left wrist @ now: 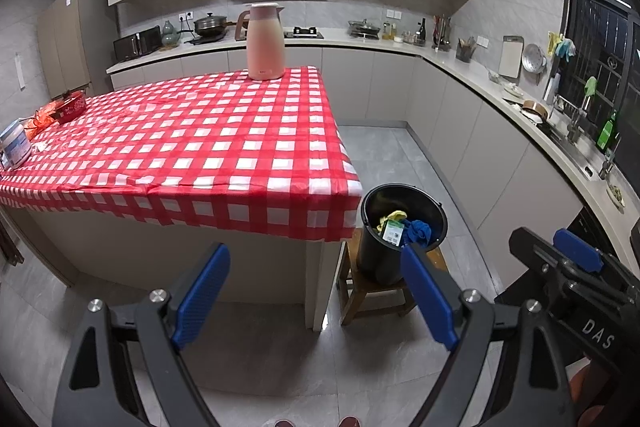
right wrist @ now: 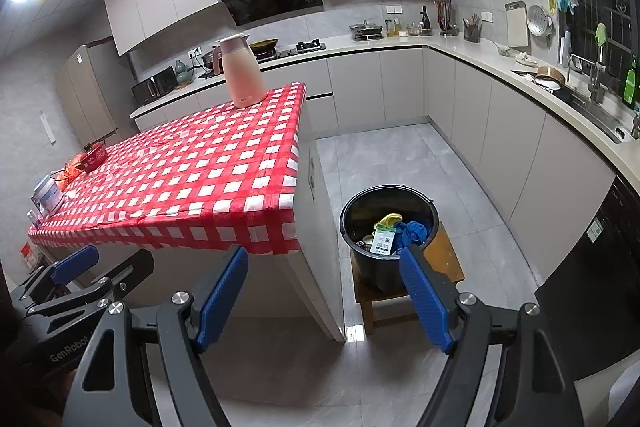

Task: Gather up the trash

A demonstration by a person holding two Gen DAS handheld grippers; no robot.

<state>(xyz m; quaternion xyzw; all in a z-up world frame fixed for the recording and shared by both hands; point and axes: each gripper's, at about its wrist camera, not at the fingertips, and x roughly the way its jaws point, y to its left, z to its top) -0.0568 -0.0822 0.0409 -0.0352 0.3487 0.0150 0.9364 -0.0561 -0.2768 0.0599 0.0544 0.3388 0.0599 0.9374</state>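
Observation:
A black bucket (left wrist: 402, 227) stands on a low wooden stool (left wrist: 376, 291) beside the table's near right corner. It holds trash: a yellow wad, a white-green carton (right wrist: 383, 238) and a blue cloth (right wrist: 414, 231). The bucket also shows in the right wrist view (right wrist: 388, 227). My left gripper (left wrist: 316, 291) is open and empty, held back from the table's front edge. My right gripper (right wrist: 326, 293) is open and empty, also back from the table, left of the bucket. Each gripper shows at the edge of the other's view.
The table with the red checked cloth (left wrist: 208, 147) carries a pink thermos jug (left wrist: 265, 43) at the far end, a red bowl (left wrist: 70, 105) and a white tin (left wrist: 15, 143) at the left. Counters (left wrist: 480, 67) with cookware run along the back and right. Grey tiled floor (right wrist: 400, 163) lies between.

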